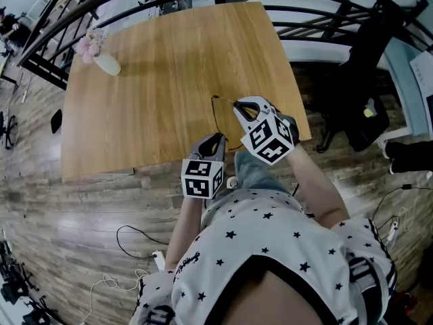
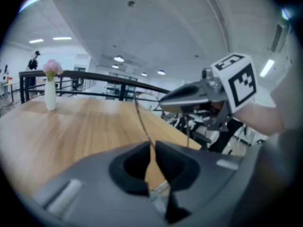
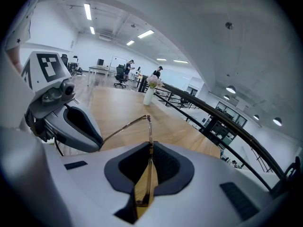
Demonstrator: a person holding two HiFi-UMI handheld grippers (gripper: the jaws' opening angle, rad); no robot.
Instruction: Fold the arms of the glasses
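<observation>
Star-printed shirt fabric (image 1: 270,249) fills the bottom of the head view, with both forearms reaching out from it toward the desk (image 1: 169,59). The two tools meet over the desk's near edge, close to its right corner, and the glasses (image 1: 214,101) hang between them as a thin wire outline. I can't tell whether the frame touches the wood.

The right gripper (image 1: 235,104) has its jaws drawn in narrow. In its own view, the right gripper (image 3: 150,145) clamps the glasses (image 3: 149,131) edge-on, the frame rising straight up out of the slot. From the top of that frame, one slim arm angles away to the left, still spread out from the frame, and runs to the tips of the left gripper (image 3: 100,143).

The left gripper (image 1: 218,136) sits nearer the desk's edge. In its own view the left gripper (image 2: 151,145) is narrow too, its tips pinched on the end of that arm (image 2: 142,122), which climbs away toward the right gripper (image 2: 162,103).

Well apart from all this, a white vase (image 1: 106,63) of pink flowers stands at the far left corner of the desk.
</observation>
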